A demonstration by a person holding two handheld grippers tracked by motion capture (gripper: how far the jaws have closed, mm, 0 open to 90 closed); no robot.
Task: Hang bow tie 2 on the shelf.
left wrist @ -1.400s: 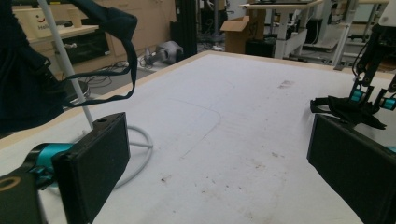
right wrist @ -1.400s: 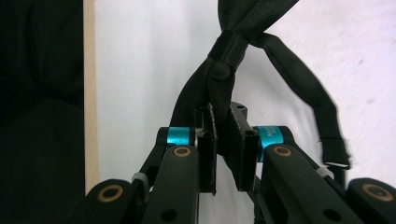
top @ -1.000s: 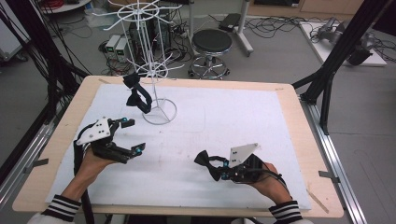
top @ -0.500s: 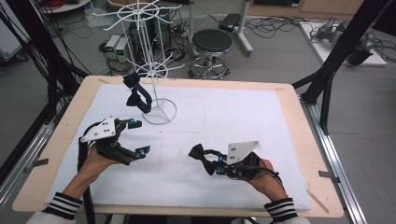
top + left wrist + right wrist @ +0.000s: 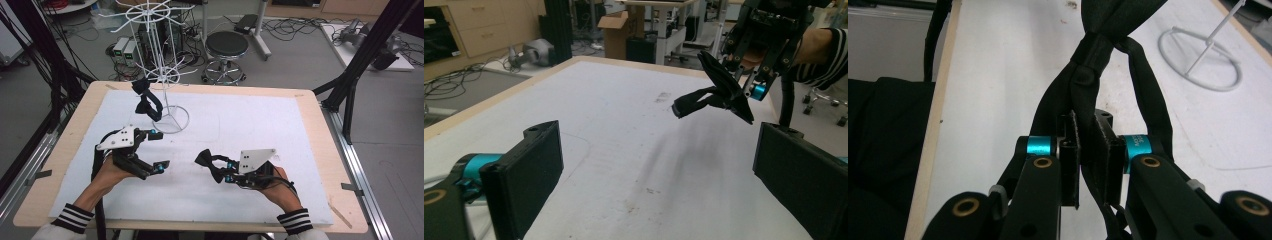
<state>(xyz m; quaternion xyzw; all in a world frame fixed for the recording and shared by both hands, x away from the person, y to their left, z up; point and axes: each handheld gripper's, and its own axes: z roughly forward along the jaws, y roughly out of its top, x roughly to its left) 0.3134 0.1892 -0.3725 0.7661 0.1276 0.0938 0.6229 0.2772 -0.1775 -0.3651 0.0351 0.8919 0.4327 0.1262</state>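
Right gripper (image 5: 218, 169): clamped on the bow tie (image 5: 207, 164), held just above the mat (image 5: 280, 130).
Left gripper (image 5: 156, 150): jaws wide apart, nothing between them.
Second bow tie (image 5: 147, 102): hangs on the rack (image 5: 160, 75).

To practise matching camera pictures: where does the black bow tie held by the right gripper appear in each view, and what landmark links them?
High view: black bow tie, lower centre, left of the right gripper.
Left gripper view: upper right, above the mat.
Right gripper view: top centre, strap between the pads.
Shared landmark: white table mat.
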